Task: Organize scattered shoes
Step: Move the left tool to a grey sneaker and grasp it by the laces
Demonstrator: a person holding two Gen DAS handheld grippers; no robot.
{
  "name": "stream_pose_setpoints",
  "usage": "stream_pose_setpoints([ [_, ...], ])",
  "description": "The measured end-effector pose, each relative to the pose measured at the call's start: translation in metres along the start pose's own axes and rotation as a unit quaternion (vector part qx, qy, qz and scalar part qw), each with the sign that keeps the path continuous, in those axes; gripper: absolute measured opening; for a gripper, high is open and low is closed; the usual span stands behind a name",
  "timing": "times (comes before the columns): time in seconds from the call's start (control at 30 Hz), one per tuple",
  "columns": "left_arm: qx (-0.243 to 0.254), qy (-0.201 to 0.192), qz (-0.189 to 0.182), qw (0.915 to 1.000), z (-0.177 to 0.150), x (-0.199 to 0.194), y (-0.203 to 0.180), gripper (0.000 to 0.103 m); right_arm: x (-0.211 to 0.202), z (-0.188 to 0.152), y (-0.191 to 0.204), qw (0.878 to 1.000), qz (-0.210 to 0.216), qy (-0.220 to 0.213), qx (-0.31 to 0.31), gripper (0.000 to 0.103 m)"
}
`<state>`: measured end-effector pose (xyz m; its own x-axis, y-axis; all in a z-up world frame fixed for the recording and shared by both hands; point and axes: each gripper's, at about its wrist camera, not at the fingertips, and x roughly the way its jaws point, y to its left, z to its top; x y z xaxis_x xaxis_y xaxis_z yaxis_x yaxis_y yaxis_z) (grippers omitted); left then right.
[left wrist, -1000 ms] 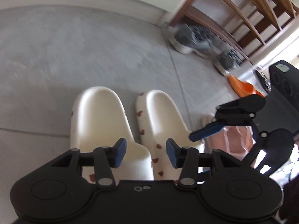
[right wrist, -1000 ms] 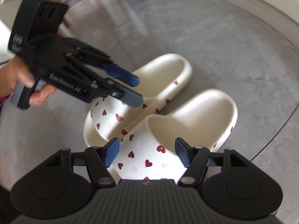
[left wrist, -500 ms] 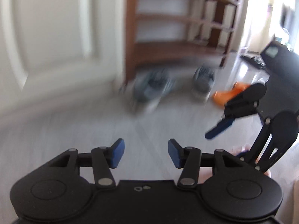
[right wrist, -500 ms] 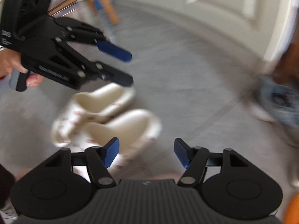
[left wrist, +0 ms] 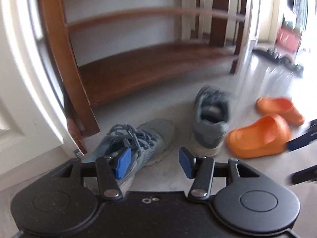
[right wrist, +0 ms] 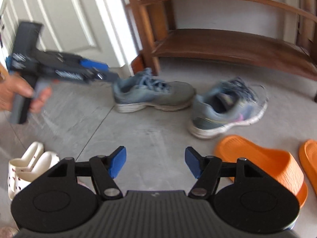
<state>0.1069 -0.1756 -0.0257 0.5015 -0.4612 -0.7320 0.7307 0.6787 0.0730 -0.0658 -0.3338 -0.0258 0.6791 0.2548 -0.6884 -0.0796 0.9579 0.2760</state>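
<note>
Grippers both stand apart and hold nothing — the left gripper (left wrist: 155, 163) over the near grey sneaker (left wrist: 138, 138), the right gripper (right wrist: 155, 163) over bare floor (right wrist: 150, 130). Judging by the layout, one pair looks sorted: the white heart slippers (right wrist: 25, 164) sit side by side. Both sneakers lie askew before the empty wooden rack (left wrist: 148, 63), the orange slippers (left wrist: 259, 138) loose beside them. Only the right view shows the white pair — and the hand (right wrist: 13, 93) on the left tool.

No text can be read; the white lettering on the left gripper (right wrist: 107, 72) is blurred.
</note>
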Motion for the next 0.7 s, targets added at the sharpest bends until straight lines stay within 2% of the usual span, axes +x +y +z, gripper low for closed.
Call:
stream_pose_setpoints([
  [0.07,-0.022,0.005,0.012,0.9997,-0.008,0.023,0.003,0.052,-0.002,-0.006,-0.008,1.0,0.0,-0.006,0.01,0.069],
  [0.23,0.004,0.007,0.034,0.9994,-0.012,0.055,0.004,0.05,-0.003,-0.017,-0.025,0.999,0.003,0.002,0.035,0.069],
  [0.3,-0.009,0.018,0.016,0.9997,-0.012,0.066,0.011,0.047,-0.007,-0.021,-0.029,0.999,0.001,0.007,0.041,0.069],
  [0.33,-0.01,0.02,0.014,0.9996,-0.012,0.067,0.012,0.04,-0.009,-0.023,-0.03,0.999,-0.001,0.008,0.043,0.069],
  [0.37,-0.007,0.023,0.015,0.9996,-0.013,0.07,0.012,0.027,-0.012,-0.025,-0.031,0.999,-0.003,0.009,0.046,0.069],
  [0.47,-0.011,0.019,-0.009,0.9997,-0.017,0.069,0.016,0.012,-0.02,-0.032,-0.036,0.998,-0.007,0.01,0.057,0.069],
  [0.7,0.032,-0.001,-0.056,0.9979,-0.029,0.045,-0.022,0.007,-0.028,-0.038,-0.037,0.998,-0.022,0.004,0.059,0.069],
])
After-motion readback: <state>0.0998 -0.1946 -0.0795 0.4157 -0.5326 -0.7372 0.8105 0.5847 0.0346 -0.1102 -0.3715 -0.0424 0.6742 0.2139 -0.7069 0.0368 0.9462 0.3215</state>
